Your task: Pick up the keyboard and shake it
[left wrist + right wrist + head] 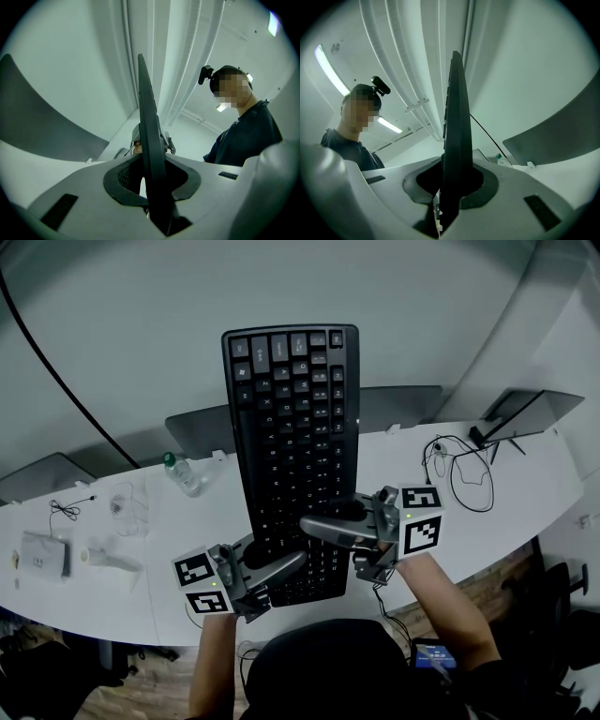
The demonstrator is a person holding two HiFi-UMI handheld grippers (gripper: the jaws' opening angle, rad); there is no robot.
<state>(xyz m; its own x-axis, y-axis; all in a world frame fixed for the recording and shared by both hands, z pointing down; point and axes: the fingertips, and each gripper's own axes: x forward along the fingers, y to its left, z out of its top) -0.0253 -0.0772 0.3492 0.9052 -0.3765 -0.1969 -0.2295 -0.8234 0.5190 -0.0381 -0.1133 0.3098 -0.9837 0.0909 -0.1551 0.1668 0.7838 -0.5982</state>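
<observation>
White curved counter sits below the work, with a clear plastic bottle and a looped black cable lying on it. I have the black full-size keyboard off that surface, keys facing the head camera and its far end tipped up toward it. My left gripper is clamped on the near left edge and my right gripper on the near right edge. Each gripper view shows the board edge-on, pinched tight between the jaws. So the pick-up looks done, as I judge it. The shake is what is left: nothing in these views shows blur or swing, so I read this as a steady hold ahead of it.
</observation>
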